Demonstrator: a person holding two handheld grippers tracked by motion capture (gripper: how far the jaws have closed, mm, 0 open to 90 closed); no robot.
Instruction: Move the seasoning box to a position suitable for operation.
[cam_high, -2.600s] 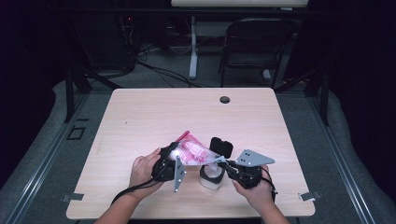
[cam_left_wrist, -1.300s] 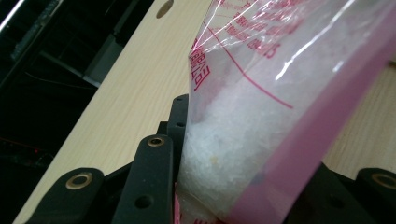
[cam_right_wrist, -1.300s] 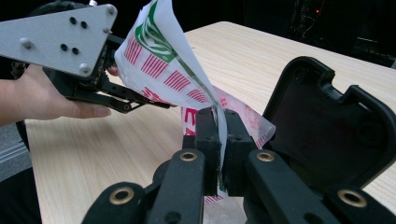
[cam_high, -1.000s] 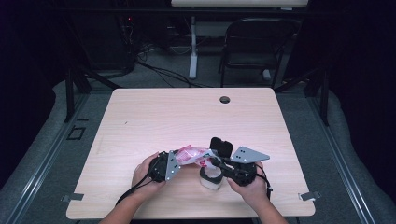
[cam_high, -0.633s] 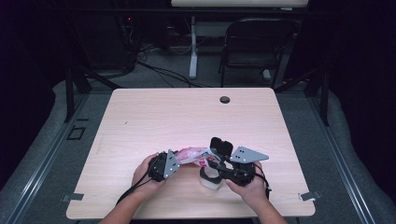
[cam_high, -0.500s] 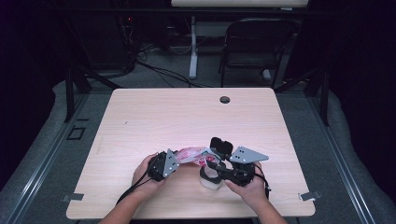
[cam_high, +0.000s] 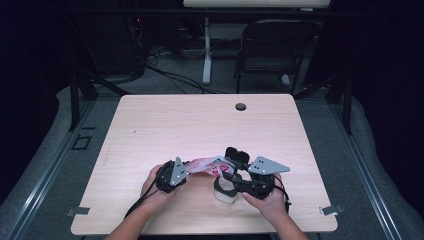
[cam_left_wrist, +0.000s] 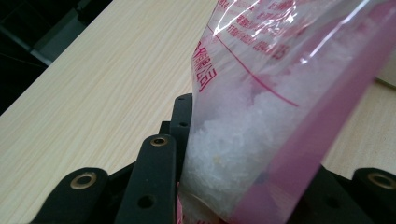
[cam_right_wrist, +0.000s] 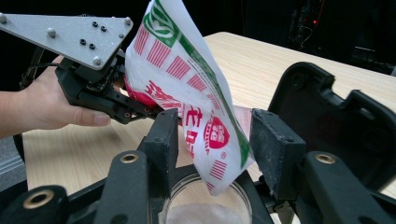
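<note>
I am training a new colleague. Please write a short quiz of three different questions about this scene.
1. True or false: the left gripper holds the bag.
2. The bag's lower corner hangs over: A) the black lid B) the glass jar C) the table hole.
3. Fill in: the right gripper's jaws stand ___ of the bag.

Key: 1 true; 2 B; 3 on either side, not pressing it.

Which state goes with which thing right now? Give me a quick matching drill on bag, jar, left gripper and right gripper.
Things:
1. bag
2. jar
3. left gripper
4. right gripper

States:
A. jaws apart, just opening, either side of the bag's lower corner
B. tilted, corner down over the jar mouth
C. clamped on the bag's end
D. standing open on the table

Pairs: 1-B, 2-D, 3-C, 4-A
</note>
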